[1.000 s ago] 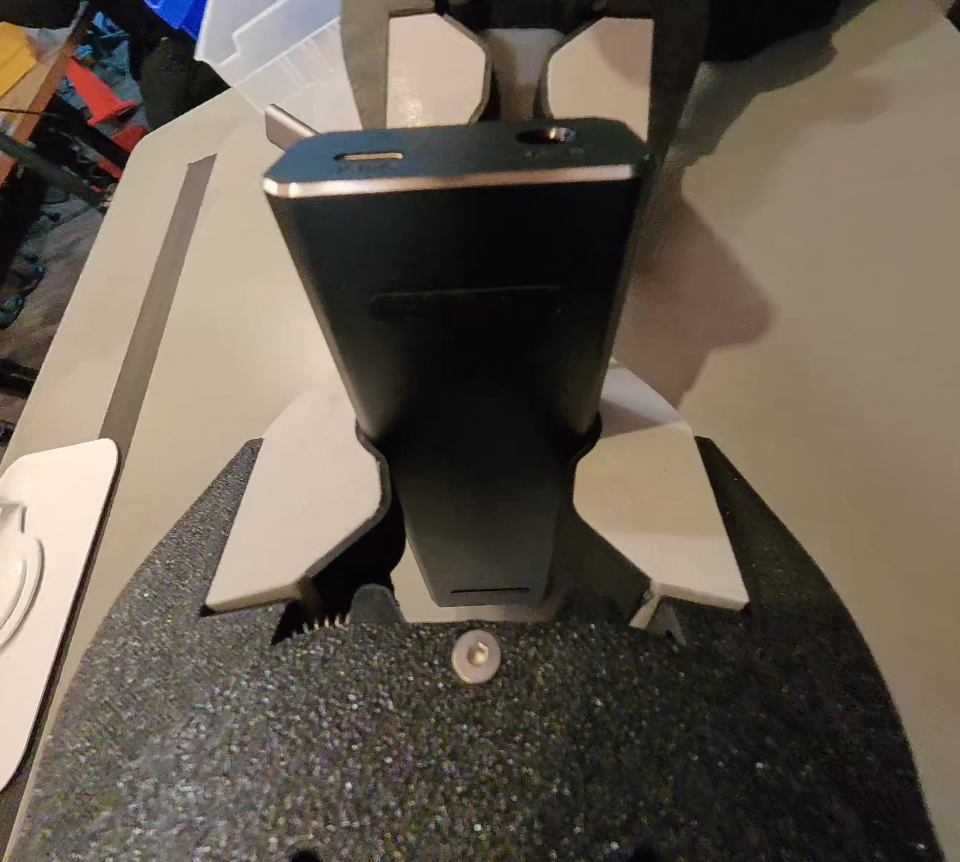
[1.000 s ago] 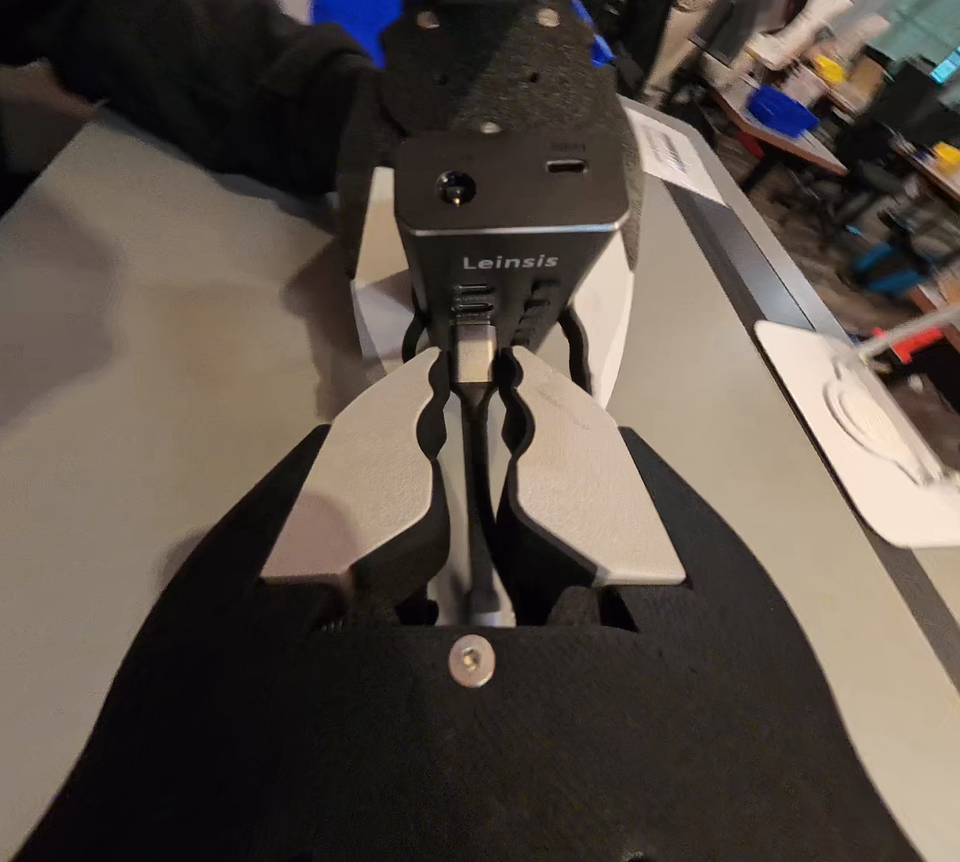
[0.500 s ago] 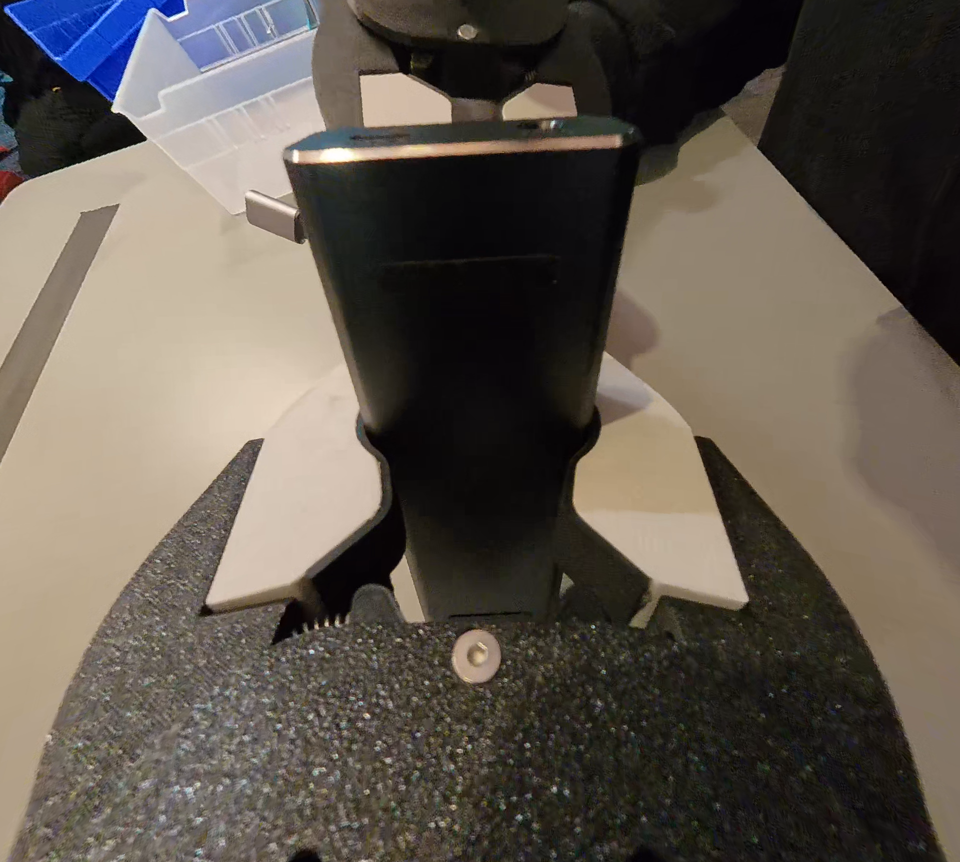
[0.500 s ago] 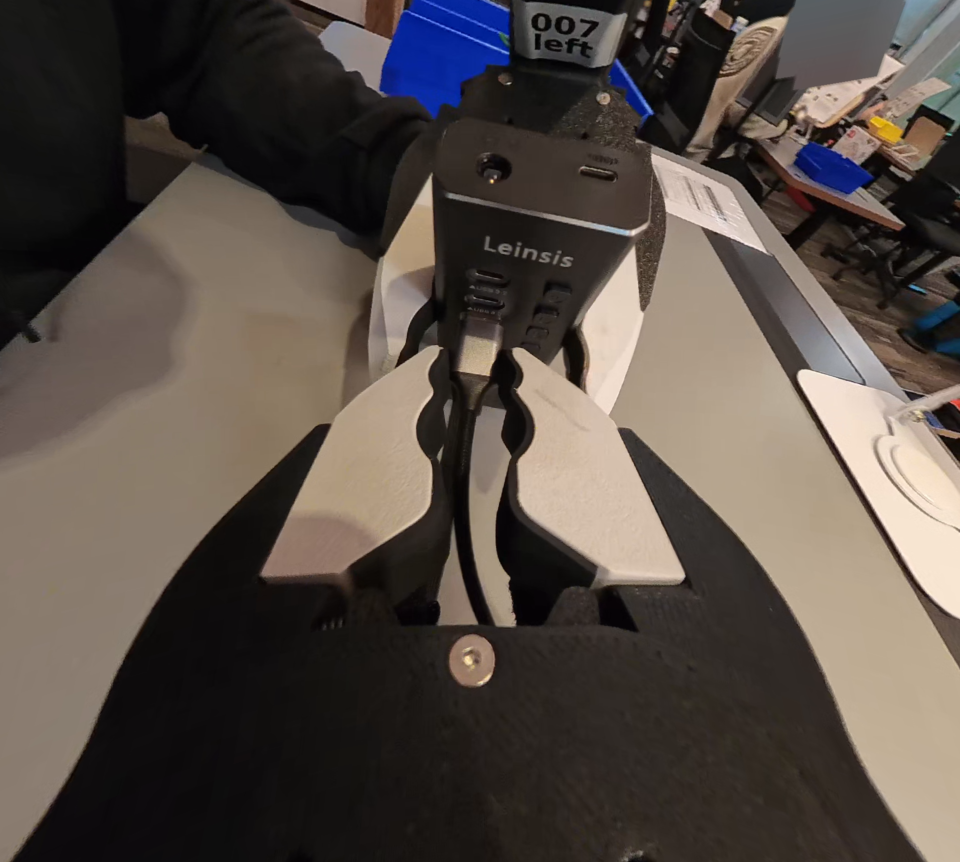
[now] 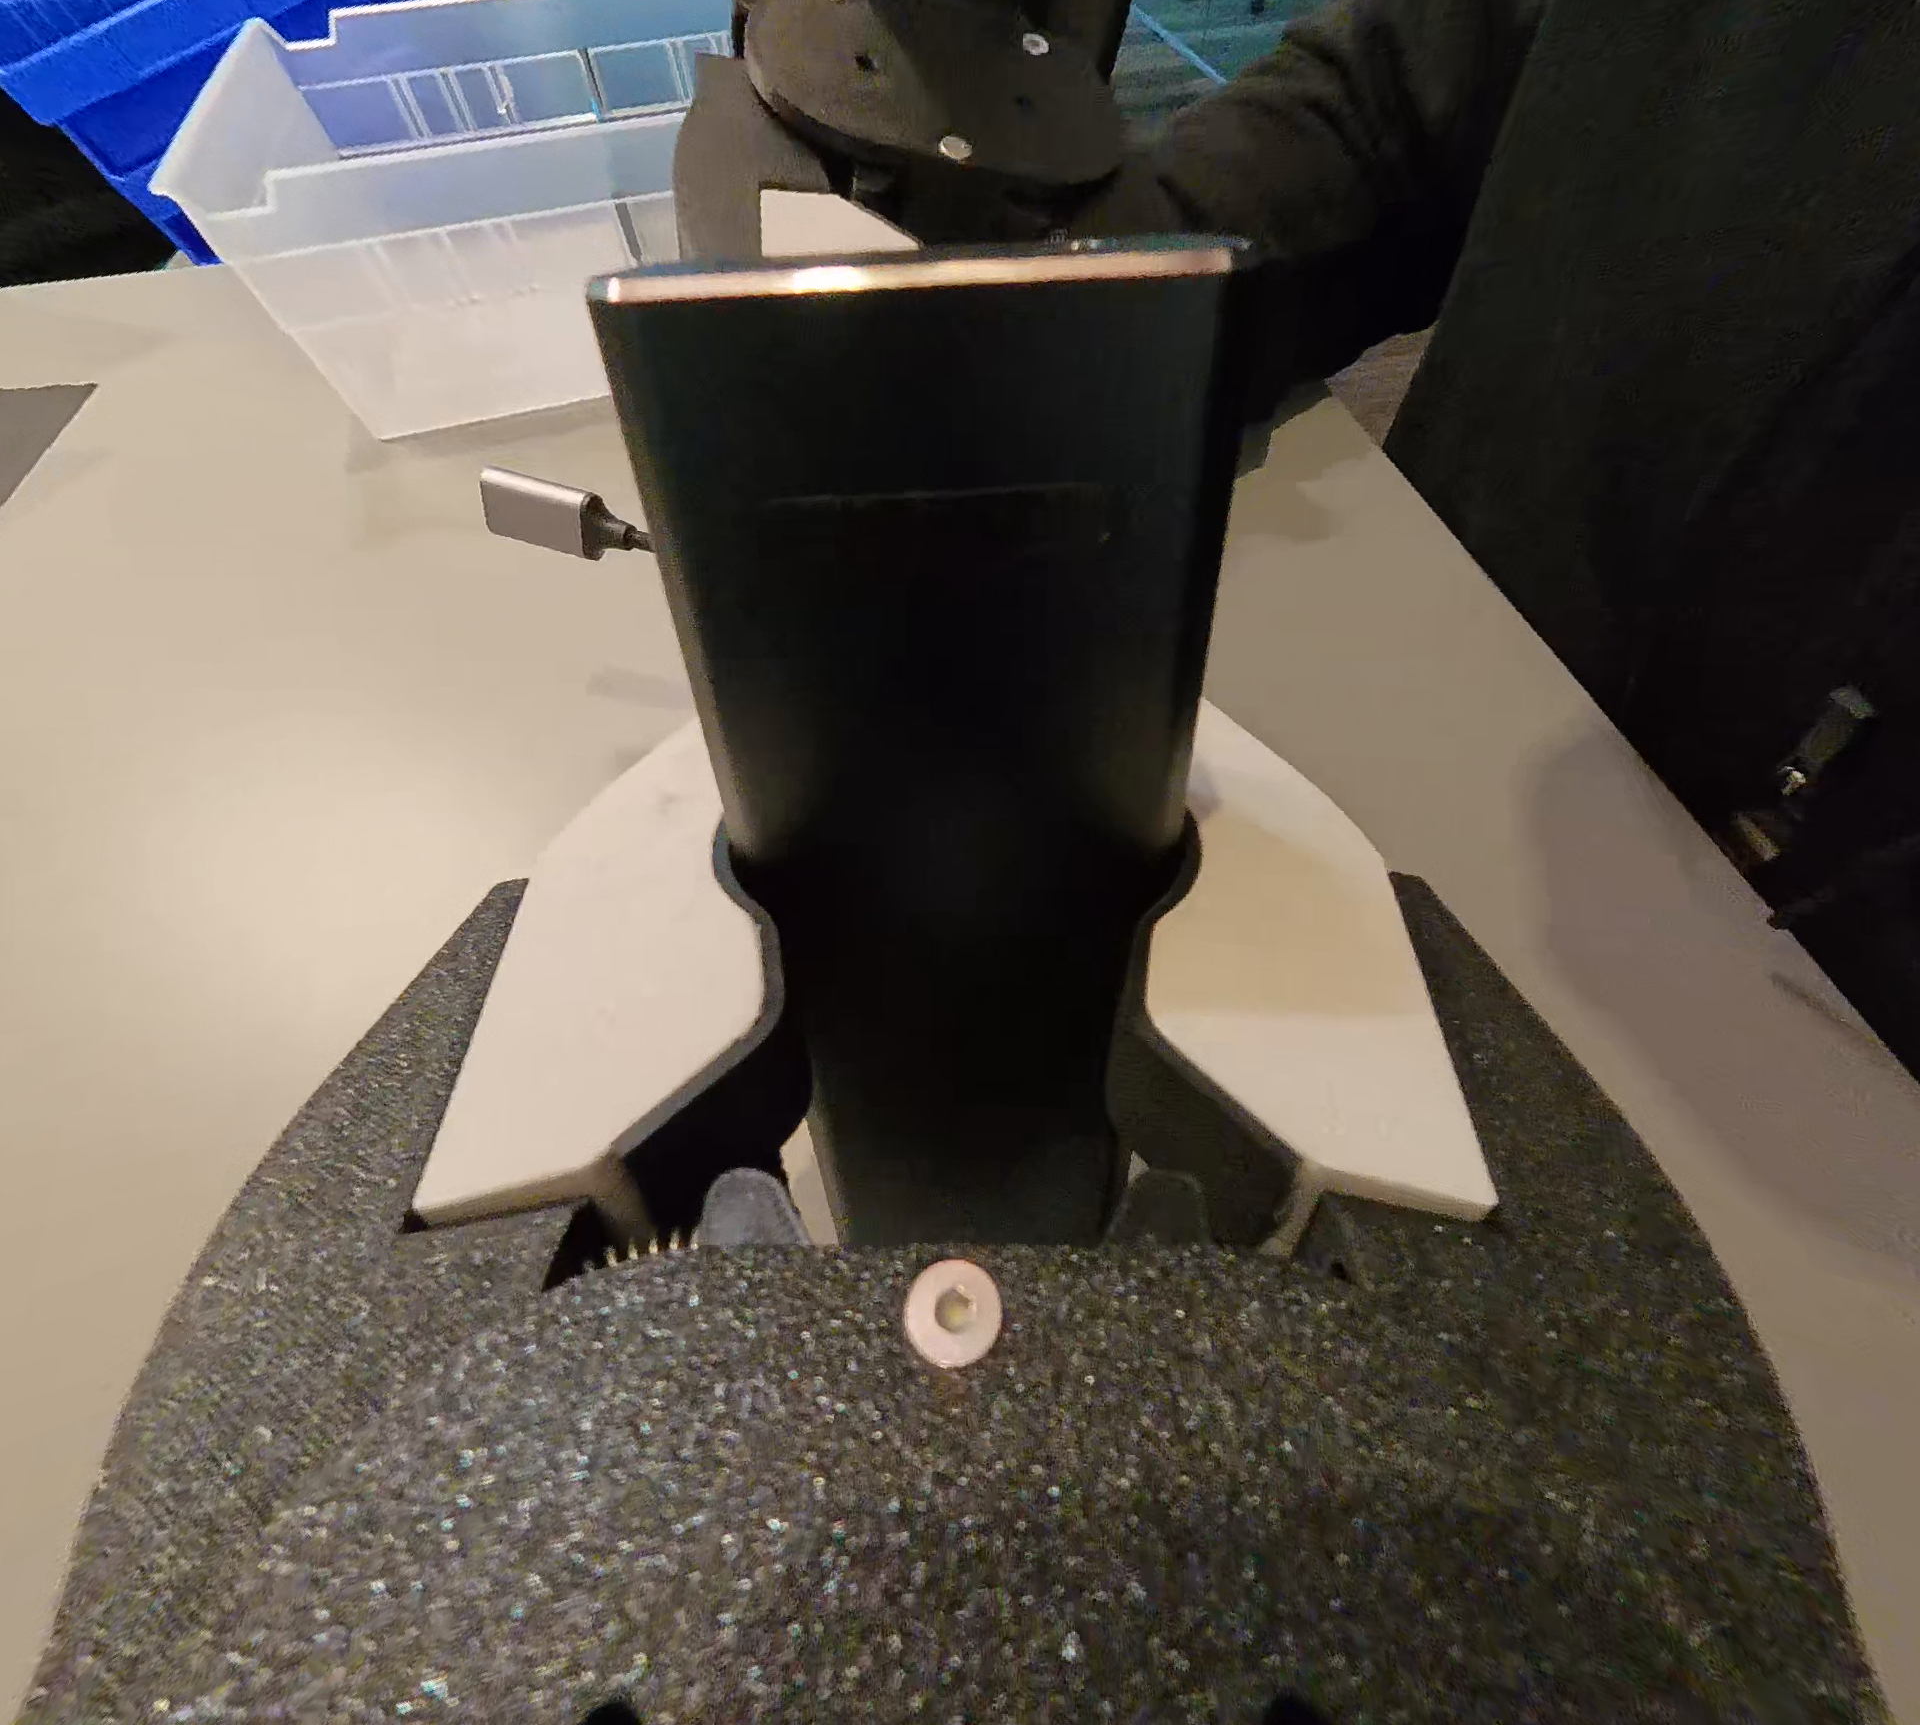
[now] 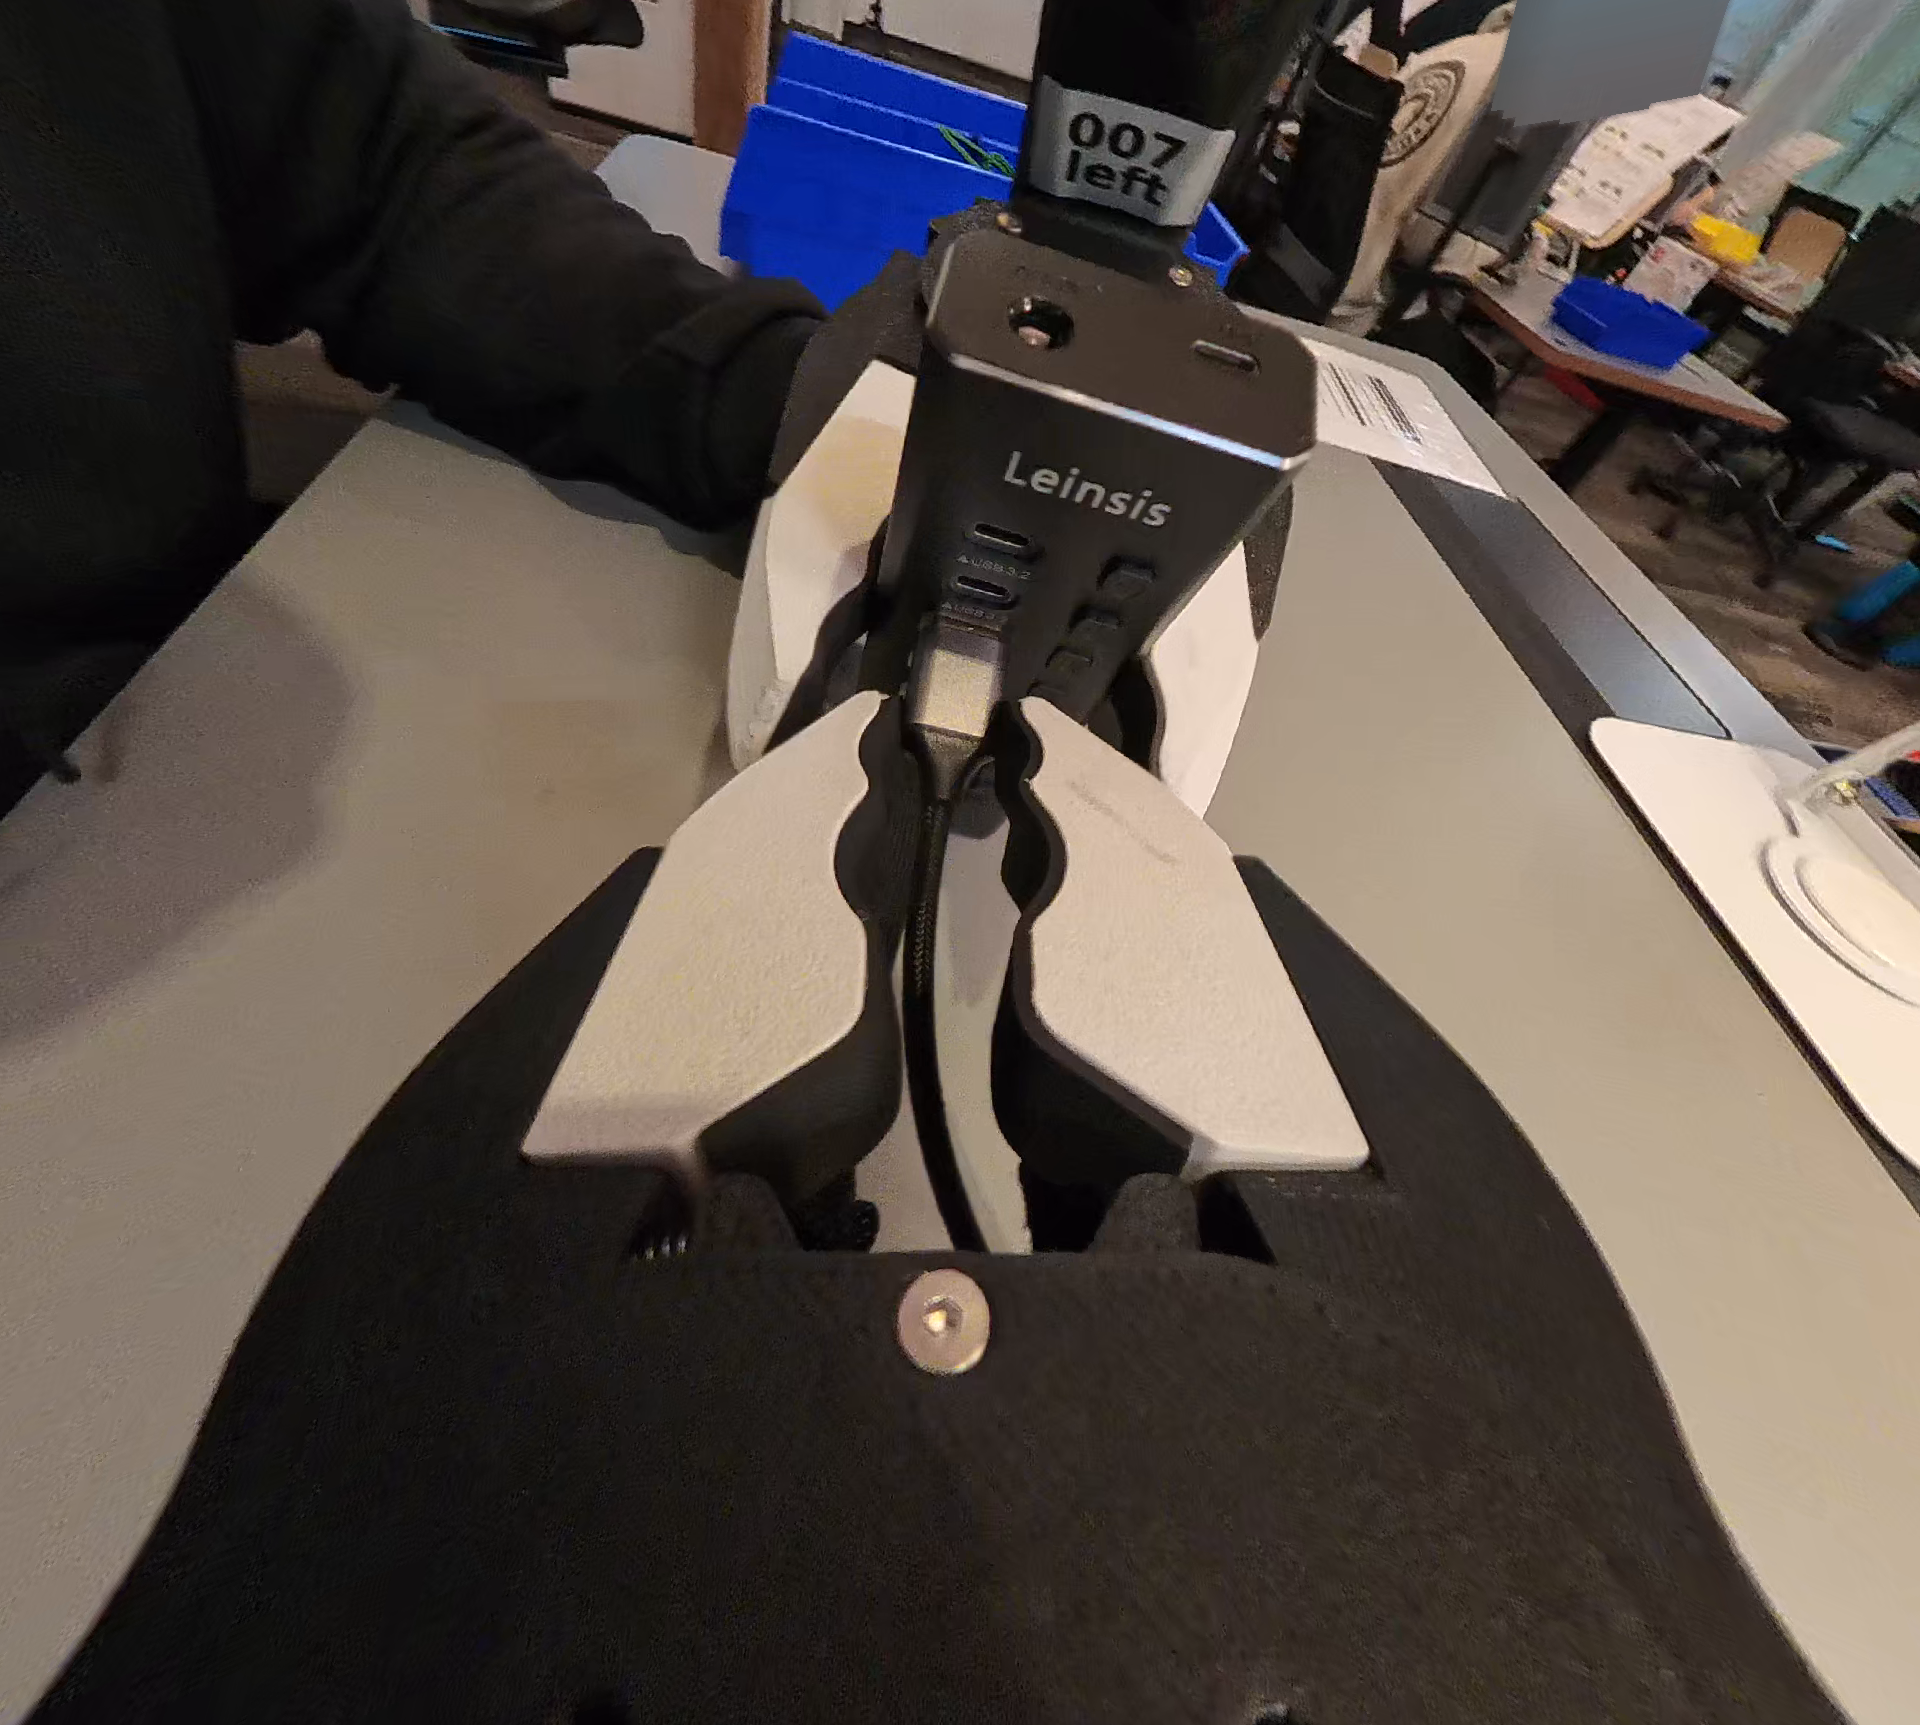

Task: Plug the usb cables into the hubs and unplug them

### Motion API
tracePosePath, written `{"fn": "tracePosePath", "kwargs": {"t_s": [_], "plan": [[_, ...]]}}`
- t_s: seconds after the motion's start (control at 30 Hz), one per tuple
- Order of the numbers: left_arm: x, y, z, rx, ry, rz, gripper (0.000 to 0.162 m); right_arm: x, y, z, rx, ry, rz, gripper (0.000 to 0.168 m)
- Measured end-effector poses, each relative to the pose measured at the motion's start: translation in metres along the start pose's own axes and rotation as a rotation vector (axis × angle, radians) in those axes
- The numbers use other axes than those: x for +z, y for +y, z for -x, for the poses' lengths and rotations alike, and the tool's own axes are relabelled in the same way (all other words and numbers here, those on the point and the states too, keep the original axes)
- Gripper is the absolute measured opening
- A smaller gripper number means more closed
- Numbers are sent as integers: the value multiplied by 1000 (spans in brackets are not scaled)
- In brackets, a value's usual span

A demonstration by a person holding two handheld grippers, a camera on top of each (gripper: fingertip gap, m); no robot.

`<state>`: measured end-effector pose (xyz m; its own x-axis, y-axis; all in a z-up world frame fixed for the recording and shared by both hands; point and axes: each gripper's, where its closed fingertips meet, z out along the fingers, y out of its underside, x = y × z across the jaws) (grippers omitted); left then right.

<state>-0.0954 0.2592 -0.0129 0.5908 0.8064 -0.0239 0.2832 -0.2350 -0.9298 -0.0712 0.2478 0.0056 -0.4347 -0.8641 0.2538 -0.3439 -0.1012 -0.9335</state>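
1. Workshop clutter fills the background: blue plastic bins (image 5: 156,23) at far left and desks with chairs beyond.
2. Nearer, a pale grey tabletop (image 5: 260,740) carries the work, with a clear plastic sorting bin (image 5: 416,241) at its far left edge in the left wrist view and a white flat pad (image 6: 1766,896) at right in the right wrist view.
3. Dark sleeves (image 6: 312,221) of the person reach in behind each tool.
4. A dark grey, slab-shaped metal USB hub (image 6: 1091,470) stands upright above the table, its port face turned toward the right tool, probably so the sockets are easy to reach.
5. The left gripper (image 5: 956,844) has its tongs pinching the hub's lower sides, holding it steady as an anchor against pulling or pushing.
6. The right gripper (image 6: 951,719) has its tongs spread a little around a black braided cable (image 6: 920,948); a clear gap shows on the right side, so I judge it grips nothing.
7. That cable's silver metal plug (image 6: 951,678) sits in the third socket down of the hub's left column, apparently seated.
8. A second silver plug (image 5: 540,512) pokes out left of the hub in the left wrist view, free in the air.
9. Seating looks done; unplugging likely follows, needing a firm pinch on the plug shell.
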Motion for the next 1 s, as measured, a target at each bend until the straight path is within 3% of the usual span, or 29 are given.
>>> {"fn": "tracePosePath", "kwargs": {"t_s": [0.27,0.43,0.63,0.77,0.9,1.0], "plan": [[-1,-2,-10,-46,98,-40,72,0,-1,8,33,-105,-66,16],[-7,1,16,-95,-53,-30,72,2,4,-15,79,67,-11,16],[-25,15,48,-203,-234,-30,71,-11,3,-35,-87,308,-14,14],[-56,8,77,-423,-302,-271,72,-18,8,-49,-136,408,9,21],[-79,-2,91,-664,-238,-566,72,-8,20,-51,-192,467,93,26],[-77,1,94,-765,-216,-623,73,0,24,-53,-231,516,144,27]]}}
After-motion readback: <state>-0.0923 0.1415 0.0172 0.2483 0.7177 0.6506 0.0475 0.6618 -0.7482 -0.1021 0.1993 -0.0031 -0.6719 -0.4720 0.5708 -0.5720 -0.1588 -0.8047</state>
